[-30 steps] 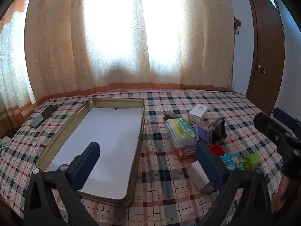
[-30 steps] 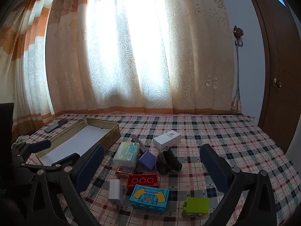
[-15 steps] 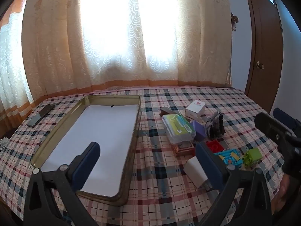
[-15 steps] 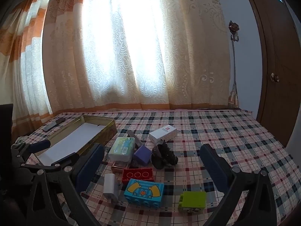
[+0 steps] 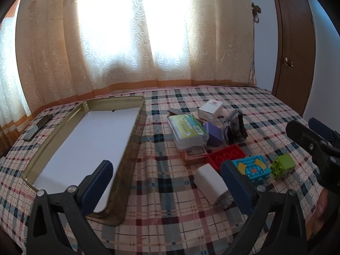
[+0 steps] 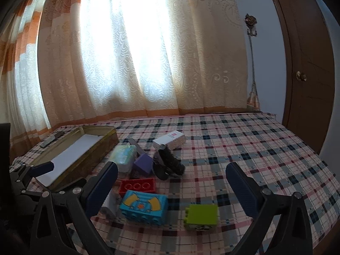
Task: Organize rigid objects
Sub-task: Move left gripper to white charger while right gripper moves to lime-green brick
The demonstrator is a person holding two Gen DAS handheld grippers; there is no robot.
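A gold metal tin (image 5: 129, 140) (image 6: 91, 155) with a white bottom lies on the plaid cloth at left. Right of it is a cluster: a clear case with a green label (image 5: 188, 130) (image 6: 124, 156), a purple block (image 5: 213, 133) (image 6: 144, 164), a white box (image 5: 211, 108) (image 6: 170, 139), a black object (image 5: 234, 127) (image 6: 167, 163), a red brick (image 5: 227, 155) (image 6: 138, 186), a blue brick (image 5: 250, 169) (image 6: 143, 206), a green brick (image 5: 282, 165) (image 6: 201, 213) and a white charger (image 5: 210, 181). My left gripper (image 5: 165, 182) hangs open beside the charger. My right gripper (image 6: 172, 184) is open above the blue and green bricks.
A dark remote (image 5: 38, 126) (image 6: 52, 139) lies on the cloth left of the tin. Curtains (image 6: 138, 53) hang behind the surface and a brown door (image 6: 308, 63) stands at right. The right half of the plaid cloth (image 6: 255, 148) carries no objects.
Both grippers have drifted closer and lower toward the cluster, so the objects look larger. Nothing was grasped and both stay open.
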